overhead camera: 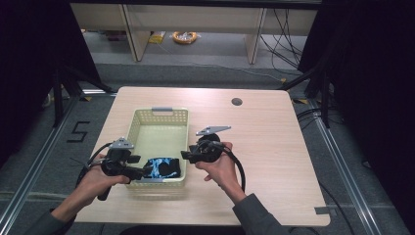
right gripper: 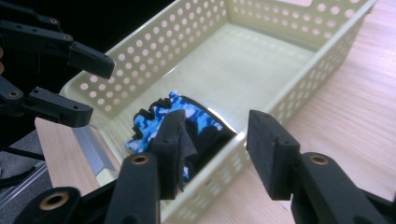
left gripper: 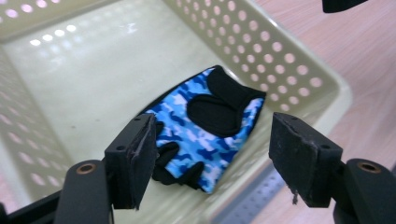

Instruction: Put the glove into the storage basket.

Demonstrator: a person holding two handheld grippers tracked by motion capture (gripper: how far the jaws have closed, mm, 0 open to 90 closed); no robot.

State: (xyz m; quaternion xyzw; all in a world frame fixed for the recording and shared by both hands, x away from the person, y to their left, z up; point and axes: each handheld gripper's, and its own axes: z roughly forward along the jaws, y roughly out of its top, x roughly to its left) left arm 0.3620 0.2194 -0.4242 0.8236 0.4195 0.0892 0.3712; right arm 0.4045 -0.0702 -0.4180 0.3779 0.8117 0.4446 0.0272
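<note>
Wooden table [overhead camera: 274,147], grey floor [overhead camera: 205,68]

A glove [overhead camera: 164,167] lies in the basket [overhead camera: 159,117] at its lower end, centre-left on the counter [overhead camera: 274,147].

Both forearms come in from below, each hand wrapped around a hand-held gripper. The left hand-held gripper [overhead camera: 138,171] points right, its jaws spread wide with nothing between the pads. The right hand-held gripper [overhead camera: 186,155] points left toward it, jaws likewise parted and empty.
</note>
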